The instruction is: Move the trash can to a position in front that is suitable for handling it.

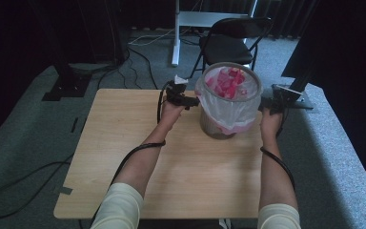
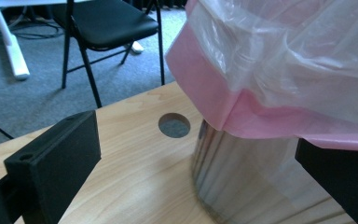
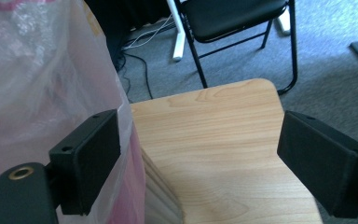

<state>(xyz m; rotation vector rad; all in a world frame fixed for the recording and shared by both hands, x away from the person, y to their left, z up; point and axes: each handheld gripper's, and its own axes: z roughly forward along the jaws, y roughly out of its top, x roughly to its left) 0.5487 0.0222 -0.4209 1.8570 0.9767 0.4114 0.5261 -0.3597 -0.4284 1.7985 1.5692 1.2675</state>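
With both tools gaping, left tool [image 1: 190, 101] at 9 o'clock and right tool [image 1: 266, 106] at 3 flank the shiny metal bin [image 1: 215, 128]; next, pinch its pink-hemmed clear plastic liner [image 1: 228, 102].

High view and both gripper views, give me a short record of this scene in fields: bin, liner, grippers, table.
bin: metal bin upright on the table's far right part
liner: clear bag with pink edge folded over the rim, hanging down the wall
left gripper: open, beside the bin's left side
right gripper: open, one jaw against the bag
table: wooden table, round hole near the bin
background: black folding chair
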